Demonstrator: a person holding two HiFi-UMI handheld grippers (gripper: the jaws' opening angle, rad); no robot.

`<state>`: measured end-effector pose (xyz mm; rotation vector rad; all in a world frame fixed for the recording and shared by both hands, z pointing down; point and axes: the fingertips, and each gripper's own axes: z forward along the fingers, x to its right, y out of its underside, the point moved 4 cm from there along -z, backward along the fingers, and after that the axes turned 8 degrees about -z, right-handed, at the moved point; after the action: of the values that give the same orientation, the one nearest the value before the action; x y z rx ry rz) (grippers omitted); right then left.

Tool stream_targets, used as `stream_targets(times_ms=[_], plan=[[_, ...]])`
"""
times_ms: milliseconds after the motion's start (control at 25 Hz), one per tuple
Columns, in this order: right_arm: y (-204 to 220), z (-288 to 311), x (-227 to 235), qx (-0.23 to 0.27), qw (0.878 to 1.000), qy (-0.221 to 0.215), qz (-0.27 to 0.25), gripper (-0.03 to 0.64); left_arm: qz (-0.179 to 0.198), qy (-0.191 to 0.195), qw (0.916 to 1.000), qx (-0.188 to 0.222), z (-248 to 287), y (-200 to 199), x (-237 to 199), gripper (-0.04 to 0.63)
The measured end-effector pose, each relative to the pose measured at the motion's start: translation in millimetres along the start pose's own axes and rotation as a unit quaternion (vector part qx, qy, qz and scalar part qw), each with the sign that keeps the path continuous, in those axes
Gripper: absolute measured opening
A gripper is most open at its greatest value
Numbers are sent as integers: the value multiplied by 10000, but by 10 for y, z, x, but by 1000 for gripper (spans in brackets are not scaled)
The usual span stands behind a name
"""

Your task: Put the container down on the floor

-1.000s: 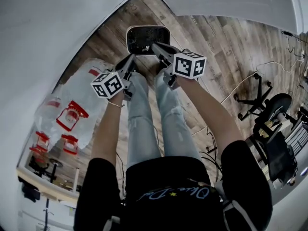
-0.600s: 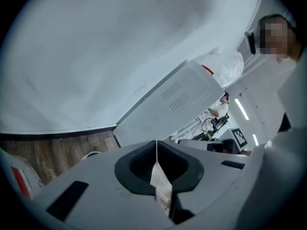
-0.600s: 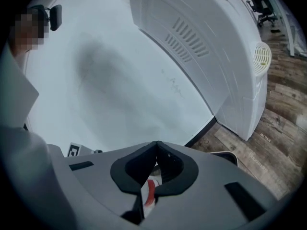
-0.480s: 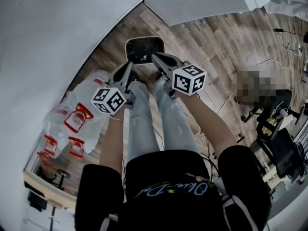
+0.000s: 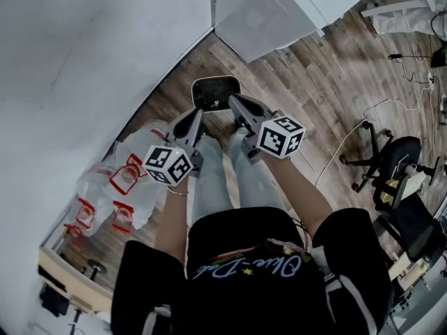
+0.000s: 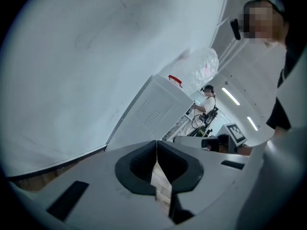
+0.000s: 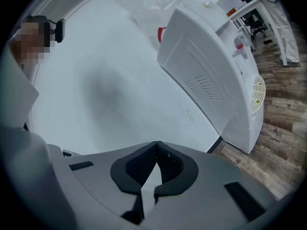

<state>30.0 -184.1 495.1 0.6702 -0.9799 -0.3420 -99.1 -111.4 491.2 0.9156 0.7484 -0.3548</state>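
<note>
The container (image 5: 216, 93), a dark tray with a pale rim, lies on the wood floor just beyond the person's feet, near the wall. In the head view my left gripper (image 5: 198, 112) hangs above its near left corner and my right gripper (image 5: 233, 98) above its near right edge. I cannot tell if either touches it. The left gripper view shows my left gripper (image 6: 156, 142) with its jaws shut tip to tip and nothing between them. My right gripper (image 7: 157, 143) is likewise shut and empty, facing the wall. Neither gripper view shows the container.
A white appliance (image 5: 269, 12) stands against the wall just past the container. Clear plastic bags with red print (image 5: 122, 180) lie on the floor at the left. An office chair (image 5: 391, 155) and loose cables (image 5: 363, 110) are at the right.
Both grippers have drawn back and up from the container's rim, still shut. The container stays on the floor and now looks smaller and farther away.
</note>
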Motion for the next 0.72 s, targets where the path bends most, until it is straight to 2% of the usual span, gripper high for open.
stream_targets(times_ms=[120, 240, 440, 720], plan=[[-210, -99, -194, 126, 9997, -65, -178, 0, 226, 17, 9997, -1, -123, -178, 215, 5], [-419, -184, -365, 233, 9987, -93, -445, 0, 274, 94, 9995, 156, -230, -380, 392, 5], [-687, -323, -607, 219, 9915, -37, -1279, 0, 260, 236, 9987, 355, -353, -640, 627, 5], [-1033, -478, -899, 539, 9893, -112, -1354, 0, 602, 400, 9968, 338, -495, -928, 981, 5]])
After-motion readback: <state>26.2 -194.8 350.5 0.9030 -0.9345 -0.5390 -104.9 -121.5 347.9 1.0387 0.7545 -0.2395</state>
